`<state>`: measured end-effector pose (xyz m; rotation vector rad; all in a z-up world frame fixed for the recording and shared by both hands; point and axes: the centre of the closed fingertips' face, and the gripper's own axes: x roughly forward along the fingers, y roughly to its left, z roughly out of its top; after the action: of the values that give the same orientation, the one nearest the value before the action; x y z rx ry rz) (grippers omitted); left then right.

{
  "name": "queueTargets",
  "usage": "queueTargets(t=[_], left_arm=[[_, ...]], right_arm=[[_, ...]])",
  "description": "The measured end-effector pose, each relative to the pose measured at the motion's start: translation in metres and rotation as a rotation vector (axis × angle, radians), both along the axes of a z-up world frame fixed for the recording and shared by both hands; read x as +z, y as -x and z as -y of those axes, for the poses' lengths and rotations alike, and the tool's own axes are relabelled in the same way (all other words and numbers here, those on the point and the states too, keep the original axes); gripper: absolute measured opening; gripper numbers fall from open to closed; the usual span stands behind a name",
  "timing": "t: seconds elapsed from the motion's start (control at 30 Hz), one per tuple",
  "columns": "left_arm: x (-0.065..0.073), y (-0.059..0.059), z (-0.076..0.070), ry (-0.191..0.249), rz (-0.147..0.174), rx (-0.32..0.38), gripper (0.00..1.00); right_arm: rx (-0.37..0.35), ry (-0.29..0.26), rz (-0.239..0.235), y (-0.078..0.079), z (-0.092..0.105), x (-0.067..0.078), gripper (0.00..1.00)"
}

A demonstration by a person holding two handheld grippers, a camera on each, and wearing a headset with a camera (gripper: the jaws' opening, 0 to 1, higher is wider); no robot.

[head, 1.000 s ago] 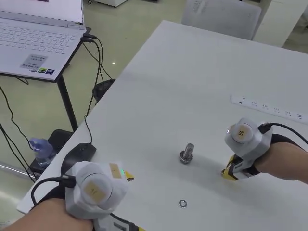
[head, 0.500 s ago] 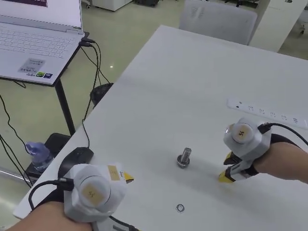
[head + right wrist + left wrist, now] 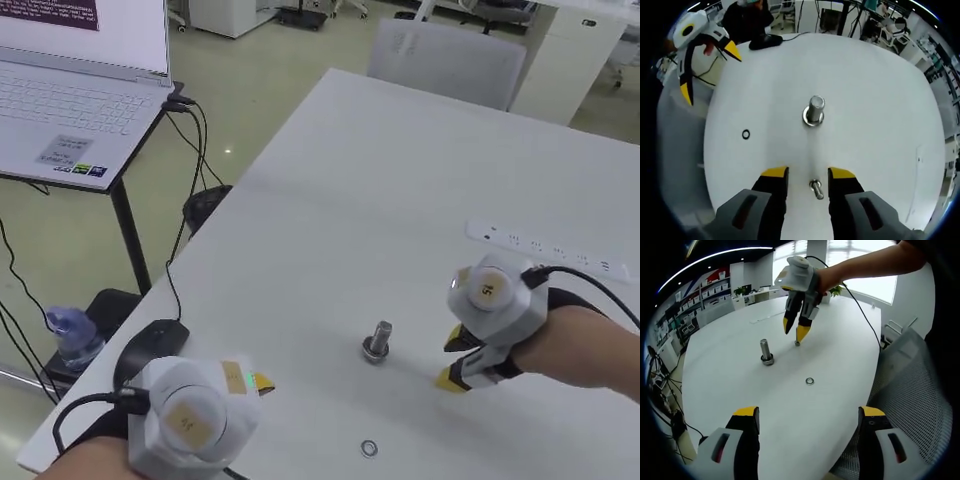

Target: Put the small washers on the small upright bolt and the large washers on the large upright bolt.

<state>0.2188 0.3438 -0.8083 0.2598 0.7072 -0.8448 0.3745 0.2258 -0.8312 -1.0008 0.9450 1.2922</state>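
Large bolt [image 3: 377, 342] stands upright on the bench [image 3: 400, 180]. Near it lies one loose washer [image 3: 369, 448]. Beside the large bolt, the small bolt [image 3: 816, 189] sits between the right tongs' [image 3: 808, 175] part-open jaws, contact unclear. Left tongs [image 3: 808, 412] gape wide, empty.

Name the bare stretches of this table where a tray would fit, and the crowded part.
Bare: the far half of the table, between the power strip and the edge toward the laptop. Crowded: the near strip, holding the large bolt, a loose washer and the right gripper, its jaws flanking the small bolt.
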Motion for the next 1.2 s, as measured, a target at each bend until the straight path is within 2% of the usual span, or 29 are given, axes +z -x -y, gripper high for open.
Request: queueTargets(t=[0.3, 0.63, 0.7, 0.73, 0.77, 0.9, 1.07, 1.2], left_arm=[[0.001, -0.001, -0.001, -0.003, 0.005, 0.004, 0.81], [0.002, 0.000, 0.002, -0.002, 0.011, -0.002, 0.81], [0.002, 0.000, 0.001, -0.003, 0.012, -0.001, 0.81], [0.002, 0.000, 0.001, -0.004, 0.012, -0.001, 0.81], [0.003, 0.000, 0.000, -0.004, 0.014, 0.000, 0.81], [0.002, 0.002, 0.000, -0.004, 0.013, 0.000, 0.80], [0.002, 0.003, -0.001, -0.006, 0.010, 0.001, 0.79], [0.000, 0.003, -0.001, -0.009, 0.008, 0.001, 0.78]], right_arm=[[0.059, -0.020, -0.001, 0.025, -0.021, 0.005, 0.32], [0.109, -0.042, -0.016, 0.055, -0.036, 0.004, 0.32], [0.142, -0.023, -0.013, 0.062, -0.036, 0.004, 0.32], [0.178, -0.011, 0.010, 0.064, -0.037, 0.005, 0.31], [0.185, -0.013, 0.013, 0.066, -0.038, 0.005, 0.31], [0.194, -0.034, -0.008, 0.081, -0.047, 0.007, 0.31], [0.224, -0.043, -0.019, 0.094, -0.054, 0.003, 0.31], [0.239, -0.040, -0.031, 0.097, -0.055, -0.008, 0.30]])
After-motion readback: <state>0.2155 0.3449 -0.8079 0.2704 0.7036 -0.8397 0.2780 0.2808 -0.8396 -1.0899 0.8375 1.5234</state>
